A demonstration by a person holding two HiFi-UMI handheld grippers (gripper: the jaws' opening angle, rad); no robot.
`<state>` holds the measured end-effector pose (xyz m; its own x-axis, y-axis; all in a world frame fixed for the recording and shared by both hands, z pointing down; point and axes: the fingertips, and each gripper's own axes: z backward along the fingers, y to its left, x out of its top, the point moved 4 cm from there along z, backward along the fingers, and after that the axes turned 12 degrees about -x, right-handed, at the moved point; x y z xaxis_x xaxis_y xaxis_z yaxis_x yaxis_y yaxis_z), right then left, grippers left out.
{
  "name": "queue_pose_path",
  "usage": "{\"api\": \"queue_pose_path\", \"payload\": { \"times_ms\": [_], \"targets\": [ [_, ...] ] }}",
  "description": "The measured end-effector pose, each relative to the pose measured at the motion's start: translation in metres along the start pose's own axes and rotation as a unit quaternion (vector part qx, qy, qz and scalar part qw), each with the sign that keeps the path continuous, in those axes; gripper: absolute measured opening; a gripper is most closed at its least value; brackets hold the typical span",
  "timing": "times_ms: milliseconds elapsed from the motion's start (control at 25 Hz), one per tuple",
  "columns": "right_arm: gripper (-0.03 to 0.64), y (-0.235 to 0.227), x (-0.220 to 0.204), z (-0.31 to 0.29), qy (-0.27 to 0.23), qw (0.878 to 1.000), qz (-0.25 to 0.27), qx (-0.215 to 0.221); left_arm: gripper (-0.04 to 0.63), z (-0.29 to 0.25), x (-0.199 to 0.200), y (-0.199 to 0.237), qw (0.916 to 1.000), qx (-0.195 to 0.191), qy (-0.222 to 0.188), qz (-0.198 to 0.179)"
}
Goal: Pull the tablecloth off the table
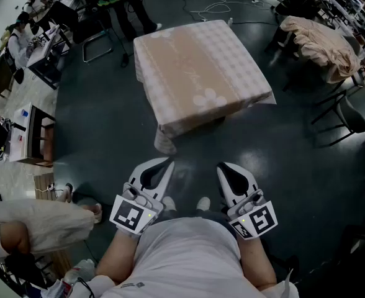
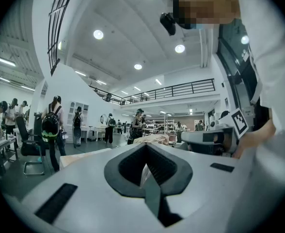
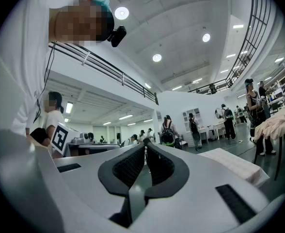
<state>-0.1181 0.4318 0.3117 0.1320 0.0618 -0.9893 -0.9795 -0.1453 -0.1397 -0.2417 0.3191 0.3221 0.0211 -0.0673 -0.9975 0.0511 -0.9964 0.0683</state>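
A beige checked tablecloth [image 1: 201, 73] covers the square table in the middle of the head view, and one corner hangs down at the front left [image 1: 164, 138]. Both grippers are held close to the person's body, well short of the table and touching nothing. My left gripper [image 1: 167, 162] is shut with nothing between its jaws, and so is my right gripper [image 1: 221, 166]. In the left gripper view the shut jaws [image 2: 145, 147] point across the room, with the cloth's edge [image 2: 79, 157] low at the left. The right gripper view has its shut jaws [image 3: 145, 143] and the covered table [image 3: 234, 161] at the right.
A second table with a heaped beige cloth [image 1: 322, 45] stands at the back right, with black chairs [image 1: 347, 113] beside it. A seated person's legs [image 1: 33, 225] and a desk [image 1: 33, 135] are at the left. Cables [image 1: 216, 8] lie behind the table. People stand at the back.
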Motion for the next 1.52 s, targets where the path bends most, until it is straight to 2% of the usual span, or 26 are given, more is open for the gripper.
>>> {"api": "queue_pose_path", "payload": {
  "times_ms": [320, 640, 1040, 1240, 1520],
  "targets": [
    [0.035, 0.014, -0.008, -0.009, 0.005, 1.0, 0.006, -0.008, 0.01, 0.013, -0.004, 0.015, 0.9997, 0.0, 0.0, 0.026],
    [0.035, 0.035, -0.011, -0.024, -0.016, 0.999, -0.029, -0.022, 0.011, 0.052, -0.018, 0.044, 0.999, 0.008, 0.008, 0.043],
    [0.035, 0.067, -0.029, -0.045, -0.008, 0.998, -0.039, -0.047, 0.01, 0.091, -0.032, 0.076, 0.9979, -0.008, 0.025, 0.058],
    [0.035, 0.06, -0.033, -0.055, -0.007, 0.997, -0.05, -0.056, 0.011, 0.088, -0.033, 0.086, 0.998, -0.009, 0.034, 0.052],
    [0.035, 0.027, -0.042, -0.081, -0.015, 0.995, -0.079, -0.055, 0.01, 0.073, -0.041, 0.113, 0.9978, 0.022, 0.04, 0.047]
  ]
}}
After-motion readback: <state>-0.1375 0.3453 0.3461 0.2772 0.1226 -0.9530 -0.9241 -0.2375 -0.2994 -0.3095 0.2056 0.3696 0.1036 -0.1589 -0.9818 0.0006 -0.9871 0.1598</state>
